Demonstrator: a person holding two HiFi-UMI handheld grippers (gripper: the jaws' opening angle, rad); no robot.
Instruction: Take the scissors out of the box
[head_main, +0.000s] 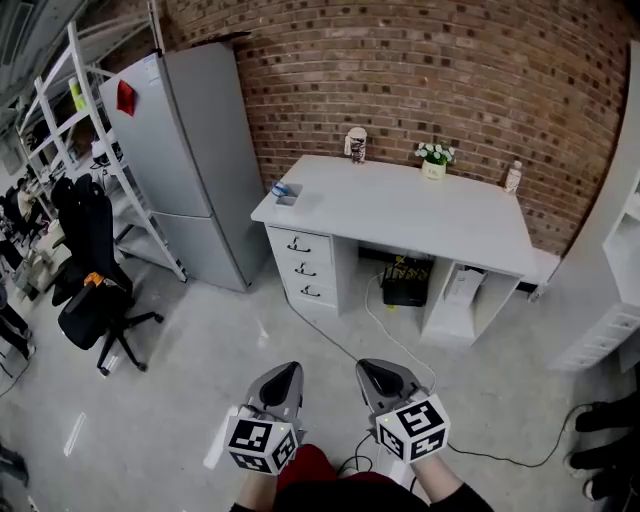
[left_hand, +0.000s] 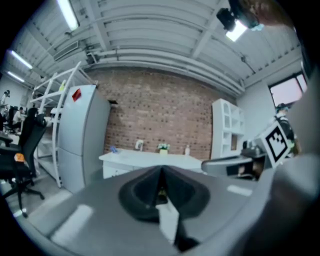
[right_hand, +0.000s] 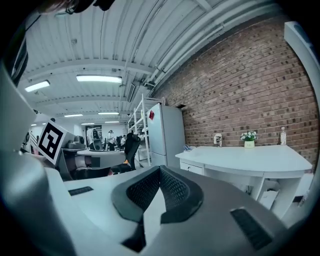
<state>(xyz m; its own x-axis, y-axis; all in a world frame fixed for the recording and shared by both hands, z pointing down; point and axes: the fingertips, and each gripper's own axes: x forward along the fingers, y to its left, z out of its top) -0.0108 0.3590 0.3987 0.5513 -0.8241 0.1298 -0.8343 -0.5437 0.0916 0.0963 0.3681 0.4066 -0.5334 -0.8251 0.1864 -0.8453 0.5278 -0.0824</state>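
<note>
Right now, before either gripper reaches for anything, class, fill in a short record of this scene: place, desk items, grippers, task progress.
Place: brick wall, fridge, white desk
On desk: small box at left corner, mug, flower pot, bottle
Left gripper: shut, empty, away from desk
Right gripper: shut, empty, away from desk
Box contents: too small to tell
Progress: not started

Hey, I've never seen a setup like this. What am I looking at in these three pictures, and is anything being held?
A person holds two hand tools: the left gripper and the right gripper. One picture comes from a camera on the person's head; the other two from cameras riding on each gripper. Both grippers' jaws are together, holding nothing. Across the floor, a white desk carries a small box, a mug, a flower pot and a bottle.
</note>
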